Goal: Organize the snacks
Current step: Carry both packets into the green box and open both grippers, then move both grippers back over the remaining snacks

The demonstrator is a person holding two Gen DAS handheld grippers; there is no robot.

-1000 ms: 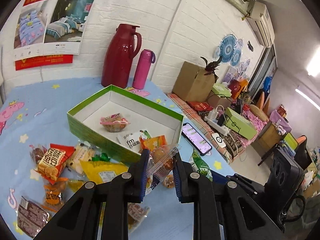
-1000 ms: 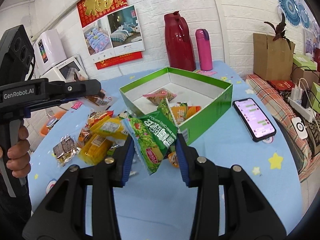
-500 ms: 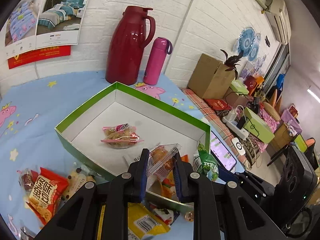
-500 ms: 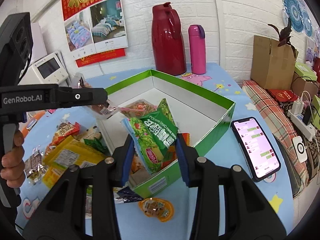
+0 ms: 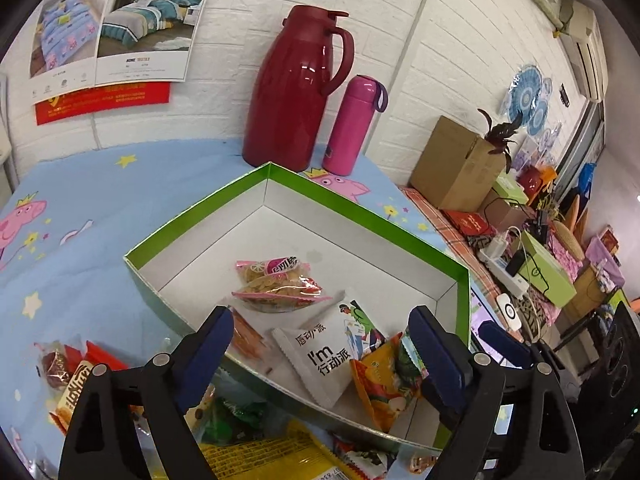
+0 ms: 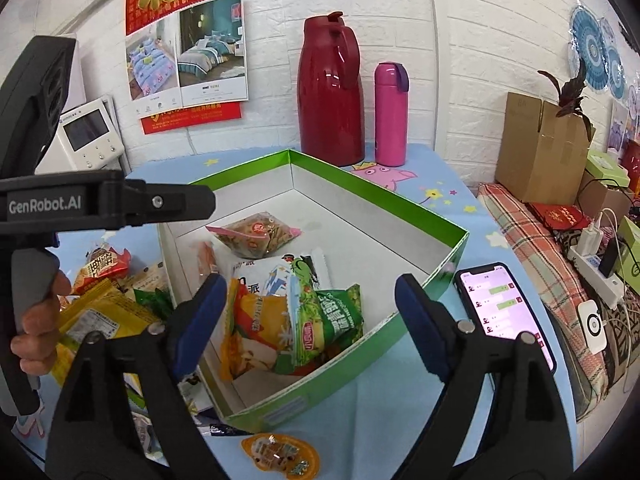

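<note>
Right wrist view: the right tool hangs with its jaws spread wide and nothing between them, above the near corner of a green box with a white inside. The box stands on a worktop covered by a blue cartoon-pig cloth. Inside it lie a green snack bag, an orange bag, a white packet and a clear pink-edged bag. More snacks are heaped on the cloth just left of the box, and a small round jelly cup lies in front of it. A phone with a lit screen lies right of the box. At the back, against a white brick wall, stand a dark red jug and a pink flask; a calendar poster hangs to the left. A cardboard carton sits beyond the worktop's right edge. Left wrist view: the left tool is likewise spread wide and empty over the box's near wall.
</note>
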